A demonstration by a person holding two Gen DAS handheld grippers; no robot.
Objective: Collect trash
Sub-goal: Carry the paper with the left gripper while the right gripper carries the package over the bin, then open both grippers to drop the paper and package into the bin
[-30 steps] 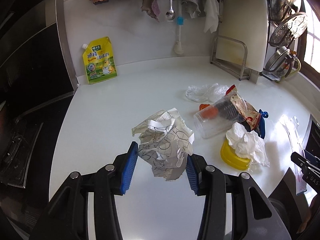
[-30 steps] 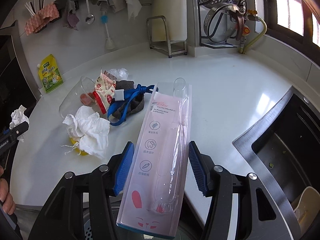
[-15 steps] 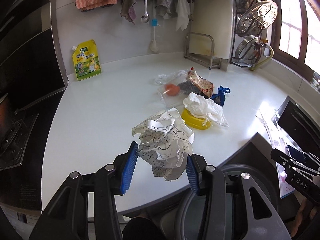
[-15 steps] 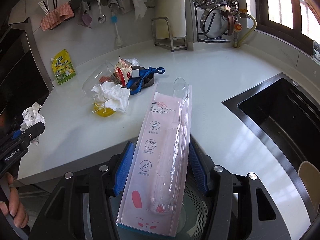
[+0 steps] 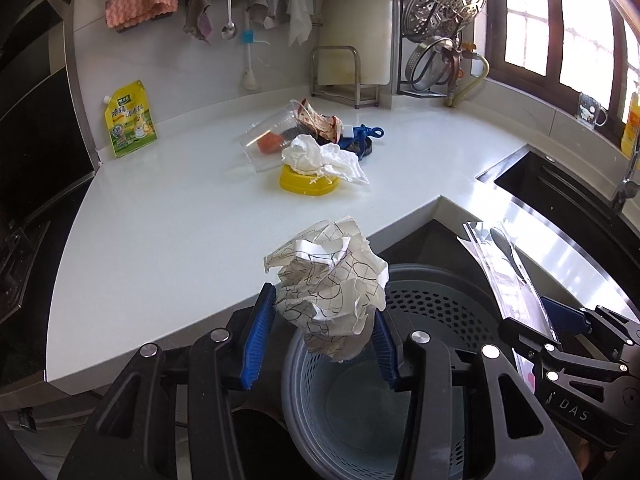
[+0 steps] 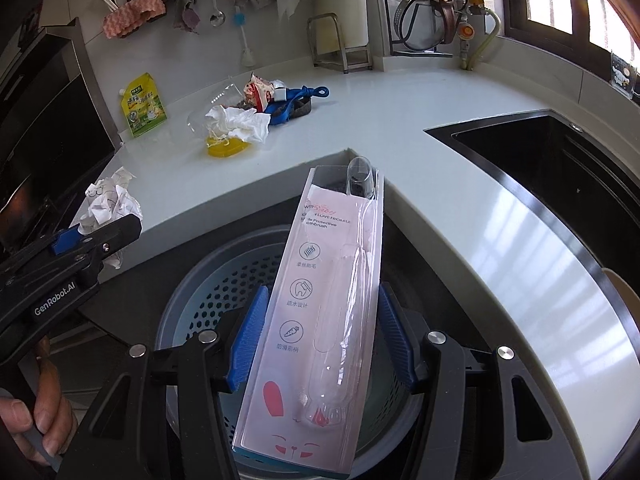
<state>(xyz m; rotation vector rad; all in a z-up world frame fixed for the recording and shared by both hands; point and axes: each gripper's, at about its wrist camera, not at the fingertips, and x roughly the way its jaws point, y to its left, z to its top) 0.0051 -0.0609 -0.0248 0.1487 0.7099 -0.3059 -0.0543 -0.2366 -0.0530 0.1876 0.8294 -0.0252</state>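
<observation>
My left gripper (image 5: 320, 334) is shut on a crumpled patterned paper ball (image 5: 330, 286) and holds it above a grey perforated trash bin (image 5: 436, 308). My right gripper (image 6: 320, 340) is shut on a pink toothbrush package (image 6: 324, 304) and holds it over the same bin (image 6: 208, 280). The package also shows in the left wrist view (image 5: 504, 272), and the paper ball in the right wrist view (image 6: 112, 200). More trash lies on the white counter: a white tissue (image 5: 320, 158) on a yellow lid (image 5: 306, 184), a clear plastic cup (image 5: 268, 142), a snack wrapper (image 5: 320, 120).
The counter edge (image 5: 400, 220) wraps around the bin. A black sink (image 6: 540, 152) is to the right. A yellow-green pouch (image 5: 128, 120) leans on the back wall. A blue strap (image 5: 366, 134) lies by the trash pile. A dish rack (image 5: 436, 40) stands at the back.
Both grippers pulled back from the counter with their items and now hang over the bin, which fills the lower part of both views. Neither grip has changed.
</observation>
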